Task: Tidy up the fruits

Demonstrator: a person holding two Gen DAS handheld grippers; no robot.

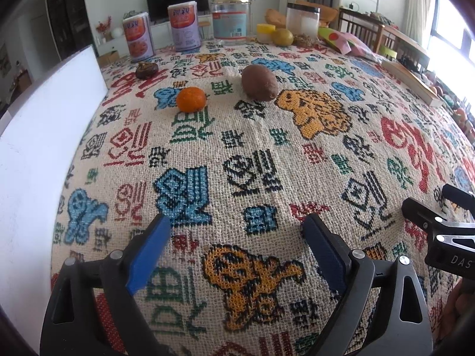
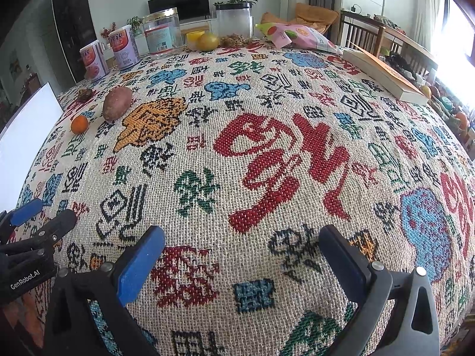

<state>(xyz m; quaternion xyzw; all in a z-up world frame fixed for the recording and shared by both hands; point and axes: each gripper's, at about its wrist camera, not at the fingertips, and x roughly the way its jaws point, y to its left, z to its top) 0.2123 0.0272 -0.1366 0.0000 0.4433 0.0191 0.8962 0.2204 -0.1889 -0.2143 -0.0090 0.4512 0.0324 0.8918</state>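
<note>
An orange tangerine lies on the patterned tablecloth, far ahead of my left gripper, which is open and empty. A brown sweet potato lies right of the tangerine. A dark wrinkled fruit sits further back left. A yellow-green round fruit rests at the table's far edge. In the right wrist view the tangerine, sweet potato and dark fruit are far left. My right gripper is open and empty.
A white box stands at the left edge. Two cans, a clear jar, a white-filled jar, a yellow lid and a snack bag line the back. A book lies at the right.
</note>
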